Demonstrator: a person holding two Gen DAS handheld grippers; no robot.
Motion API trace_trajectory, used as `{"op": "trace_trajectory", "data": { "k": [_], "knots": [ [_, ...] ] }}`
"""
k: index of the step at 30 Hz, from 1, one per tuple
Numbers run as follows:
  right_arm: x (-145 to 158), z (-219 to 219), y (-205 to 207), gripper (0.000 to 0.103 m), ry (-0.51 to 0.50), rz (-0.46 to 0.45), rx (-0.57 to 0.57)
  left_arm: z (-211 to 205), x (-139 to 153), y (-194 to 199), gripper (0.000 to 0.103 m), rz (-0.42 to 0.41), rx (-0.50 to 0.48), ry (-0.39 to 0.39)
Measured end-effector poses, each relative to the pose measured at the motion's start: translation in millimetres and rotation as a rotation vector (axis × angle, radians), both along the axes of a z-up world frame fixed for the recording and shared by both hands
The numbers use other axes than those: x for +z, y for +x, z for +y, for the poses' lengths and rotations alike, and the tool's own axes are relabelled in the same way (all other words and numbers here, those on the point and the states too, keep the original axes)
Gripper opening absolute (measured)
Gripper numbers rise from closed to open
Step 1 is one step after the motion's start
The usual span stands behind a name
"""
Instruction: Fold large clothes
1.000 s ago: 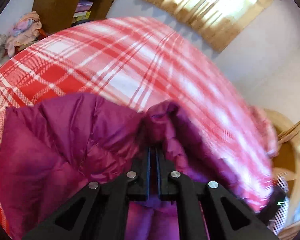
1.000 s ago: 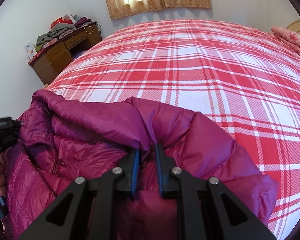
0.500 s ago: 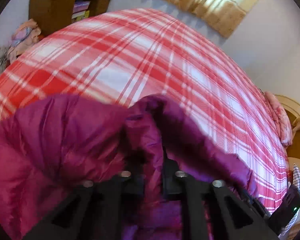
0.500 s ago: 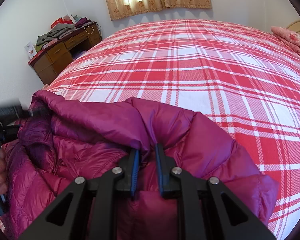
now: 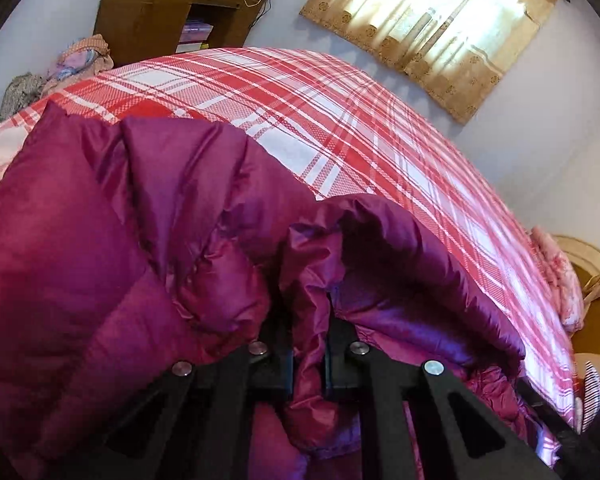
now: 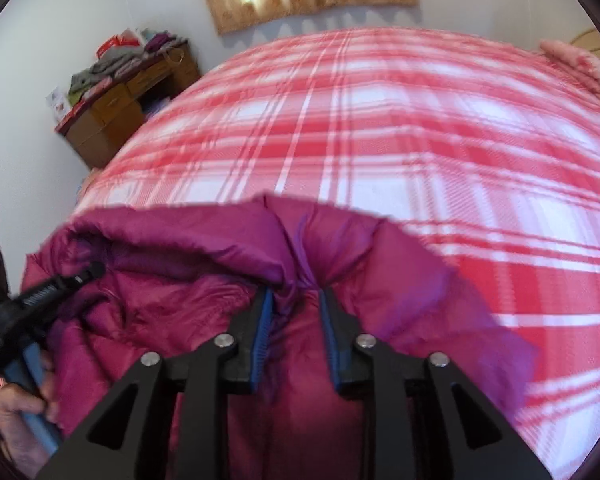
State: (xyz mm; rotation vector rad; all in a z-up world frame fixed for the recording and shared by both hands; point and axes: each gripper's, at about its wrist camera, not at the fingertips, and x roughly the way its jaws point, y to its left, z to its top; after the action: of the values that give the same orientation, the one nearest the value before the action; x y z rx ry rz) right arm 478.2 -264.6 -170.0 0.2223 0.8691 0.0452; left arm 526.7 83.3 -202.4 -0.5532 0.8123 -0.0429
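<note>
Near bed's edge, both claws pinch the jacket.

Both wrist views close, sharing plaid bed

Black angular left tool and right tool (blue pads, silver screws); bare-skinned hand.

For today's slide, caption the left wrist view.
Left gripper pinching a fold of the purple jacket over the plaid bed.
</note>
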Motion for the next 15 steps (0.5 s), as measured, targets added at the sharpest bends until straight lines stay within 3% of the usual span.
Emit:
{"op": "trace_trajectory", "data": {
  "k": [2,4,6,9,13,15],
  "knots": [
    [27.6,2.8,-10.2,0.032,-0.010,-0.086,-0.021,-1.8,0.2,3.2,0.011,-0.003,0.001,-0.011],
    [49.8,9.4,-5.9,0.032,0.004,-0.116,-0.048,-3.1,1.1,2.6,0.011,-0.004,0.000,0.002],
    [58.9,16.9,14.2,0.032,0.100,-0.084,-0.072,-3.0,1.3,1.9,0.011,-0.004,0.000,0.007],
    [43.3,28.1,41.9,0.032,0.166,-0.013,-0.133,-2.1,-0.4,2.5,0.011,-0.005,-0.003,0.000],
    [-22.9,53.9,53.4,0.029,0.000,0.126,-0.070,-1.3,5.0,2.9,0.012,0.016,-0.053,-0.010],
    [-23.5,63.0,39.2,0.029,-0.115,0.025,-0.001,-5.2,17.0,2.1,0.013,0.031,-0.126,0.056]
  ]
}}
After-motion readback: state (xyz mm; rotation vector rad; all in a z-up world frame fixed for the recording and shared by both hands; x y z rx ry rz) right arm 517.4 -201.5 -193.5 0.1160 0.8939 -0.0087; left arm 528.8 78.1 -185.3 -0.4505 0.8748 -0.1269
